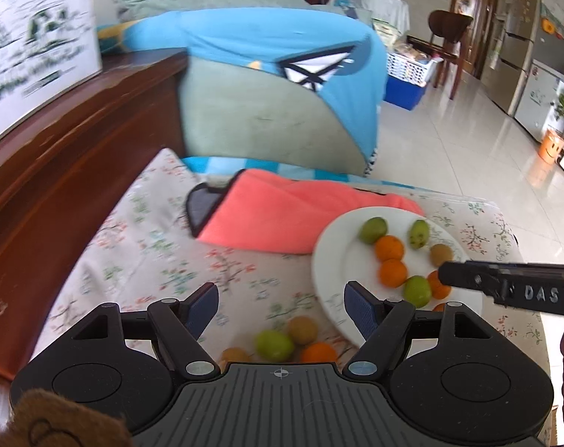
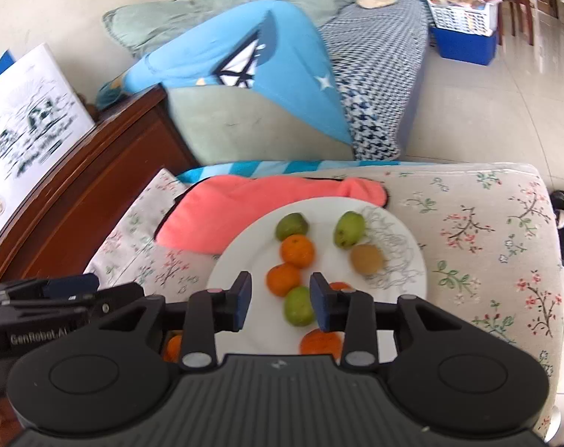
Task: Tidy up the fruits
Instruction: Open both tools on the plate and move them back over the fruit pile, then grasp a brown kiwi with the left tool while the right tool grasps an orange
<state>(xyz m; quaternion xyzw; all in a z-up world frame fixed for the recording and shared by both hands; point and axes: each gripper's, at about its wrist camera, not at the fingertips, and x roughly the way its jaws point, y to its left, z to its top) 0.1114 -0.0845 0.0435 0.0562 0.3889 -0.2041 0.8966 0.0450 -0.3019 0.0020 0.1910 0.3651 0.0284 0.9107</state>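
On the white plate (image 2: 404,260) lie most of the fruits: oranges, green fruits and a brown kiwi-like one, spread loosely, with a green fruit (image 2: 298,305) nearest the right gripper (image 2: 282,300). Off the plate, on the floral cushion cover (image 1: 151,253), four more sit in a tight cluster just beside its rim: a green fruit (image 1: 273,344), a brown fruit (image 1: 302,329), an orange (image 1: 318,352) and a yellowish one (image 1: 234,355). The step in hand looks like fetching from that cluster, so the left gripper (image 1: 282,311) would do best to take an outer fruit squarely across its middle, since round fruit on soft fabric will likely roll if nudged. Its fingers (image 1: 203,309) stand wide apart and empty above the cluster, touching nothing. The right gripper's fingers (image 2: 242,300) are parted only narrowly, framing the green fruit on the plate from above; they appear to hold nothing, though contact is hard to rule out. A coral-pink cloth (image 2: 244,216) lies behind the plate.
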